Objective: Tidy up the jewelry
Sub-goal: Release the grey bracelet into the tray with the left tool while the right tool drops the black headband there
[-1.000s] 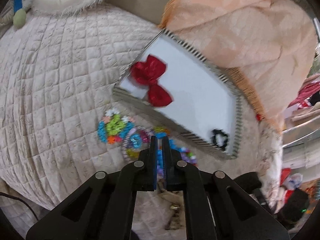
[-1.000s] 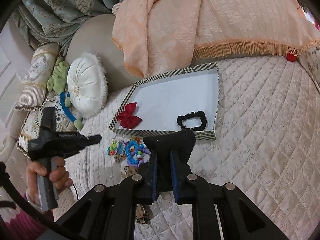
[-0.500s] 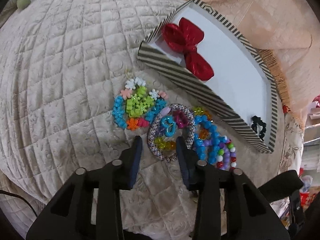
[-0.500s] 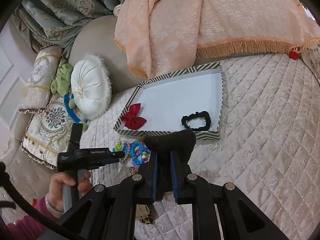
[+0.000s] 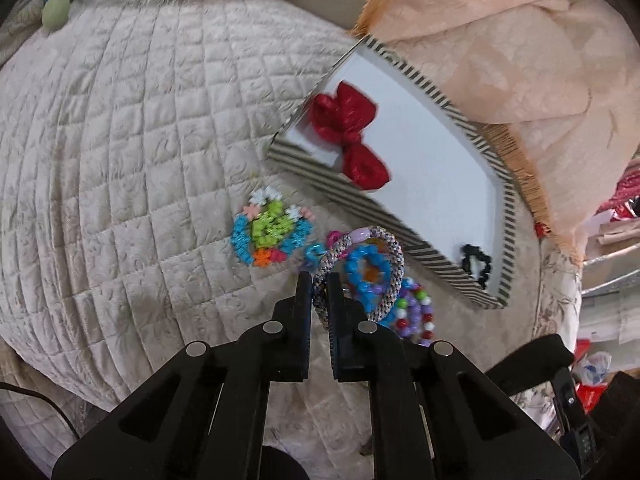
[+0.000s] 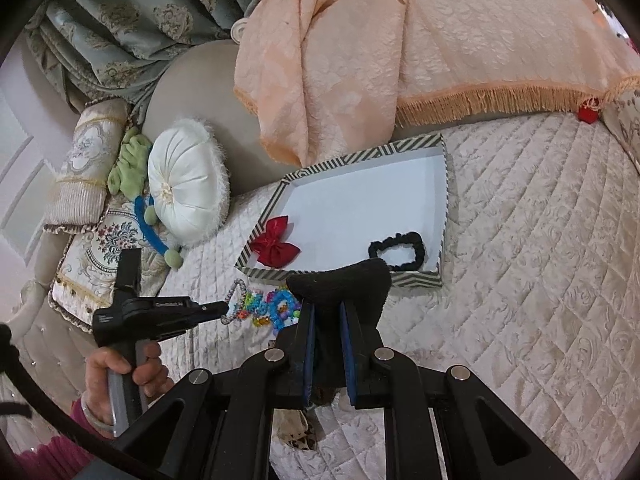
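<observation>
We find the left gripper (image 5: 319, 286) nearly closed, its jaws pinching one side of a braided, speckled cord bracelet (image 5: 390, 264) whose loop rises ahead of the tips. Beyond and to either side, knobbly plastic bead bracelets (image 5: 276, 234) lie on the quilted bedspread (image 5: 120, 160). Farther ahead sits the striped cardboard tray (image 5: 508, 216), holding a satin red bow (image 5: 352, 140) and a crinkled black scrunchie (image 5: 476, 265). The right gripper (image 6: 327, 312) clamps a black fabric piece (image 6: 344, 288) between narrowly parted jaws.

A red bow (image 5: 352, 140) and black scrunchie (image 6: 398, 250) lie in the black-and-white striped tray (image 5: 508, 204).
</observation>
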Motion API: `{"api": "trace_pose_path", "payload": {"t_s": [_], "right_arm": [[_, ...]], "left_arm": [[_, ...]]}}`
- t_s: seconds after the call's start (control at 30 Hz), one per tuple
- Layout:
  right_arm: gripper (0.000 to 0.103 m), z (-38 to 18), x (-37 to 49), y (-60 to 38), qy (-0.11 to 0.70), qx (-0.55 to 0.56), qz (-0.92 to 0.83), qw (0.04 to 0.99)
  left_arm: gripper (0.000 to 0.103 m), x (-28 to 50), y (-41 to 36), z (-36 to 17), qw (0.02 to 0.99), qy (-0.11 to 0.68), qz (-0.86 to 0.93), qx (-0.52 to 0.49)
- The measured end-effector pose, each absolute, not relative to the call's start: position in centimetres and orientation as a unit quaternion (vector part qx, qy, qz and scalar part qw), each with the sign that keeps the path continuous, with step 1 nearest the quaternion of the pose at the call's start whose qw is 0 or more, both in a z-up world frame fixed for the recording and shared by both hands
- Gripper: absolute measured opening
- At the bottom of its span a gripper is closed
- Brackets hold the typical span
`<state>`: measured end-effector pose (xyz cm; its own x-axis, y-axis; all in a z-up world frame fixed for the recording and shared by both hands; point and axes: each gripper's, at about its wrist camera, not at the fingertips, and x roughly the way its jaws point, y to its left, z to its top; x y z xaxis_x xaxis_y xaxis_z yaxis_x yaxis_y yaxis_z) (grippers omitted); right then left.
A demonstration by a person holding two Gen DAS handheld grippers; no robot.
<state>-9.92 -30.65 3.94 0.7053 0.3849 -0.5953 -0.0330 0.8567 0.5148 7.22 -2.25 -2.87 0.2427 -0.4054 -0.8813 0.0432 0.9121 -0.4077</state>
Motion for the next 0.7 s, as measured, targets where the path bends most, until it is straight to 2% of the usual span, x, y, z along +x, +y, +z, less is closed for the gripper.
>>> {"api": "trace_pose_path", "payload": {"t_s": [0.3,0.7], "right_arm": [[0.012,5.4,-5.6,-30.3,0.366,0.222,0.117,0.896],[0.012,4.5,4.5,-31.4,0.387,0.206,0.089,0.895]], "left_arm": [[0.006,9.0,-7.4,-0.1,0.789,0.577,-0.173,-0.121],[0.006,14.3,-13.2,-1.2,0.819,0.552,-0.152,-0.043]]}}
